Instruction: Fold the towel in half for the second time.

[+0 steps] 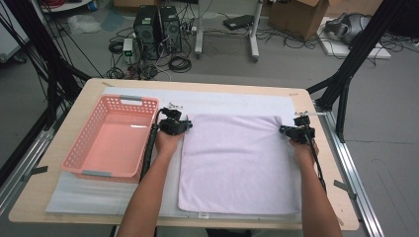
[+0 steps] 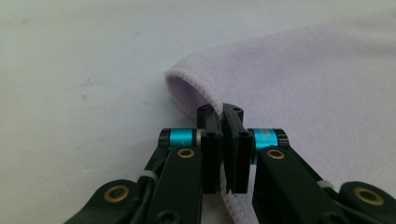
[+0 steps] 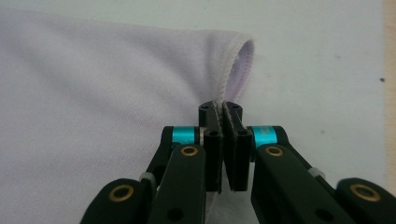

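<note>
Flat on a white mat, the soft lilac towel (image 1: 237, 163) has stitched hems; left tongs (image 1: 184, 126) and right tongs (image 1: 285, 130) each pinch a far corner. Wooden counter (image 1: 79, 106), grey floor beyond.

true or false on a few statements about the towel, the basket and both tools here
1. The left tool is shut on an edge of the pale lilac terry towel. True.
2. The right tool hangs open above the towel. False: it is shut on the towel's hem near a far corner.
3. The pink perforated plastic basket holds a folded towel. False: it is empty.
4. The basket sits to the left of the towel. True.
5. The towel is bunched in a heap. False: it lies spread flat on the white table mat.
</note>
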{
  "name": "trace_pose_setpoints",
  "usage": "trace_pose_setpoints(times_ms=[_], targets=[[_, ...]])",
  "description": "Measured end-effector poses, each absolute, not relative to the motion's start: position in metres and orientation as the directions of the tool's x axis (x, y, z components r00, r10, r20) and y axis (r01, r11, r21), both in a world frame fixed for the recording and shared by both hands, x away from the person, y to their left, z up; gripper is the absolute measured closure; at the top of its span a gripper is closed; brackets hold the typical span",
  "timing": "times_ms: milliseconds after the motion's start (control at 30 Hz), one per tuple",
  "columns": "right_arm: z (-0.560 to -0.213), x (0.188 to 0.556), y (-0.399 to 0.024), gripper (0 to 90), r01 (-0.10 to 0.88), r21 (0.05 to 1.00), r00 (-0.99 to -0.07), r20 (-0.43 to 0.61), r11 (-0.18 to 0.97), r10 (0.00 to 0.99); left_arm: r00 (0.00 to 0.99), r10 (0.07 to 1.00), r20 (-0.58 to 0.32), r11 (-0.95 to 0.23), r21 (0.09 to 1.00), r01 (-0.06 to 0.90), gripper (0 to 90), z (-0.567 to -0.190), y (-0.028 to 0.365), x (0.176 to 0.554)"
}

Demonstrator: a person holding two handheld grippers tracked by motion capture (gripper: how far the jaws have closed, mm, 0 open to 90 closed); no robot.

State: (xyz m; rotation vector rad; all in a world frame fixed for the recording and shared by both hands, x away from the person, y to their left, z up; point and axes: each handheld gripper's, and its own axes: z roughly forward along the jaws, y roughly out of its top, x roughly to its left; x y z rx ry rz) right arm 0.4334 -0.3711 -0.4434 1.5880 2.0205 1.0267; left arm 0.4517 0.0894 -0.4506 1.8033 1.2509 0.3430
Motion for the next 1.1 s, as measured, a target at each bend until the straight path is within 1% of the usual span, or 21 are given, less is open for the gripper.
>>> trace_pose_setpoints(times_ms=[133, 200, 267, 400, 500, 567, 633, 700, 767, 833, 933, 1100], targets=[[-0.436, 0.431, -0.376, 88.0, 0.624, 0.779, -0.291, 0.154, 0.065, 0.944, 0.452, 0.859, -0.242, -0.055, 0.833, 0.551, 86.2, -0.438, 0.091, 0.448], [-0.433, 0.430, -0.379, 88.0, 0.614, 0.788, -0.293, 0.168, 0.051, 0.941, 0.453, 0.854, -0.257, -0.029, 0.845, 0.534, 86.2, -0.433, 0.093, 0.447], [-0.430, 0.428, -0.383, 87.9, 0.608, 0.794, -0.295, 0.205, 0.018, 0.933, 0.459, 0.851, -0.256, -0.029, 0.849, 0.528, 86.2, -0.429, 0.094, 0.445], [-0.418, 0.422, -0.383, 87.9, 0.577, 0.816, -0.325, 0.181, 0.043, 0.928, 0.478, 0.843, -0.246, -0.044, 0.855, 0.517, 86.1, -0.422, 0.097, 0.440], [-0.410, 0.414, -0.386, 87.9, 0.560, 0.827, -0.348, 0.184, 0.046, 0.919, 0.497, 0.834, -0.238, -0.056, 0.860, 0.507, 86.0, -0.415, 0.098, 0.433], [-0.407, 0.407, -0.387, 87.8, 0.547, 0.836, -0.358, 0.183, 0.047, 0.916, 0.507, 0.830, -0.233, -0.059, 0.867, 0.495, 86.0, -0.410, 0.099, 0.426], [-0.403, 0.400, -0.388, 87.8, 0.554, 0.831, -0.366, 0.195, 0.045, 0.910, 0.515, 0.830, -0.215, -0.072, 0.874, 0.481, 86.0, -0.406, 0.100, 0.418], [-0.399, 0.391, -0.388, 87.8, 0.534, 0.844, -0.375, 0.184, 0.049, 0.908, 0.525, 0.824, -0.213, -0.084, 0.871, 0.485, 86.0, -0.402, 0.100, 0.412], [-0.396, 0.381, -0.387, 87.8, 0.523, 0.851, -0.385, 0.181, 0.052, 0.905, 0.522, 0.822, -0.228, -0.056, 0.880, 0.473, 86.0, -0.399, 0.102, 0.402], [-0.395, 0.369, -0.387, 87.7, 0.515, 0.856, -0.390, 0.177, 0.055, 0.904, 0.530, 0.816, -0.233, -0.056, 0.879, 0.473, 86.0, -0.398, 0.103, 0.397], [-0.396, 0.348, -0.388, 87.7, 0.510, 0.858, -0.399, 0.176, 0.059, 0.900, 0.552, 0.791, -0.262, -0.041, 0.879, 0.475, 85.9, -0.399, 0.107, 0.371], [-0.400, 0.317, -0.389, 87.7, 0.514, 0.855, -0.405, 0.173, 0.068, 0.898, 0.580, 0.773, -0.256, -0.052, 0.886, 0.460, 85.9, -0.405, 0.109, 0.338]])
